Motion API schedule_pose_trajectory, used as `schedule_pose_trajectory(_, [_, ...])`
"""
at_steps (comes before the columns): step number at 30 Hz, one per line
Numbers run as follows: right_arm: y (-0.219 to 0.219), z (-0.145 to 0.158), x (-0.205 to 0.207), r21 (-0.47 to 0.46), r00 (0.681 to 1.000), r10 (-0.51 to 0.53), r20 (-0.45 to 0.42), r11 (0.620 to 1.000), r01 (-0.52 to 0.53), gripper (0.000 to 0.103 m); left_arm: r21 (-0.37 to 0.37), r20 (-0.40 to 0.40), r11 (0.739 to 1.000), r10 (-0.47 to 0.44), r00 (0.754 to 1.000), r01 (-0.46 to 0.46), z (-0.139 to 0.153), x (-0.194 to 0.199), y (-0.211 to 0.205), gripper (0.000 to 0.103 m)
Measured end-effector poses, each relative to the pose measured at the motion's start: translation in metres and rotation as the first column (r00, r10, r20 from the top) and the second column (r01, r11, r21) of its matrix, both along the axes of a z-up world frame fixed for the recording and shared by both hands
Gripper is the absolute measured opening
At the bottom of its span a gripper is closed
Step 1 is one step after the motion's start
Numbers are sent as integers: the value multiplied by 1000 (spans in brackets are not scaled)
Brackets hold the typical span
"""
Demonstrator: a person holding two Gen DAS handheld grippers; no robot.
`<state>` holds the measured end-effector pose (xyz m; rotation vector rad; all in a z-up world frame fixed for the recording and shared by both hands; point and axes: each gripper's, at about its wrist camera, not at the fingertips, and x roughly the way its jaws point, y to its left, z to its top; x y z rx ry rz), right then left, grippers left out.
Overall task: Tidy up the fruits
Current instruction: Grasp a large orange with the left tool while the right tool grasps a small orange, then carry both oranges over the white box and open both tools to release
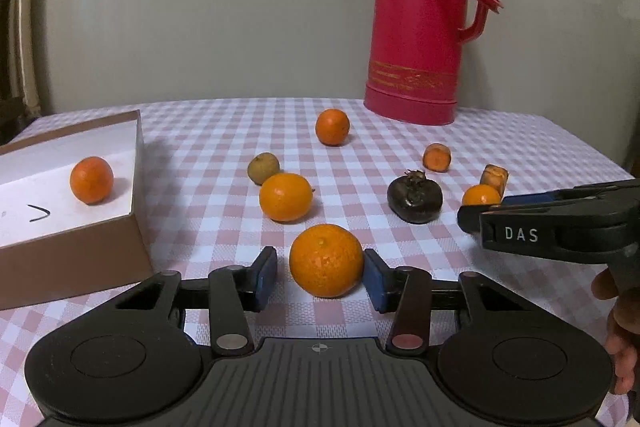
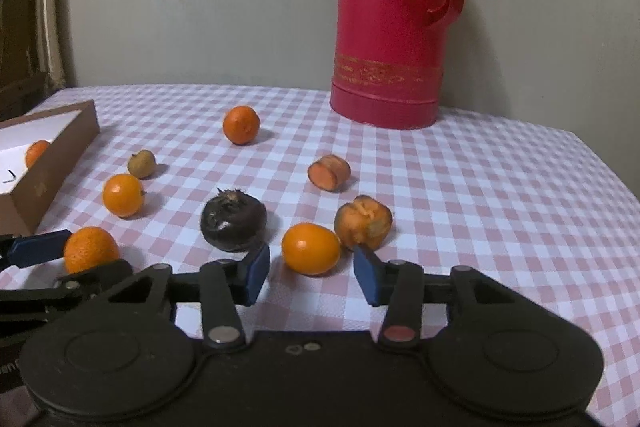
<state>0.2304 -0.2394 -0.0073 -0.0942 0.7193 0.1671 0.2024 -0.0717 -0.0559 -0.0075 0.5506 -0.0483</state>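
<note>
My left gripper (image 1: 320,275) is open, its blue pads either side of an orange (image 1: 326,259) on the checked tablecloth; the right pad is at its skin, the left stands apart. My right gripper (image 2: 311,273) is open with a small orange (image 2: 311,247) just ahead between its pads, untouched. More oranges (image 1: 285,197) (image 1: 332,127) lie further off. One orange (image 1: 91,179) sits in the white-lined cardboard box (image 1: 136,147) at the left. A dark fruit (image 2: 233,223), a small brown fruit (image 1: 263,167) and two carrot pieces (image 2: 329,171) (image 2: 363,222) lie on the cloth.
A tall red thermos (image 1: 420,19) stands at the back right of the table by the wall. The right gripper's body (image 1: 560,223) shows at the right in the left wrist view. The table's edge curves away at the right (image 2: 608,163).
</note>
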Motion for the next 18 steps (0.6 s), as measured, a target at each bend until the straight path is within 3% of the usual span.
schedule_pose_trajectory(3, [-2, -1, 3, 21, 1000, 1, -14, 1000, 0, 25, 5, 2, 1000, -24, 1000, 24, 0, 0, -1, 38])
schedule_pose_trajectory(9, [-1, 2, -3, 7, 1000, 9, 1, 1000, -9, 24, -8, 5, 999, -31, 1000, 31, 2, -2, 1, 38])
schedule_pose_trajectory(18, [1, 26, -24, -34, 994, 43, 97, 999, -40, 24, -3, 78, 999, -37, 996, 37, 18, -16, 4, 37])
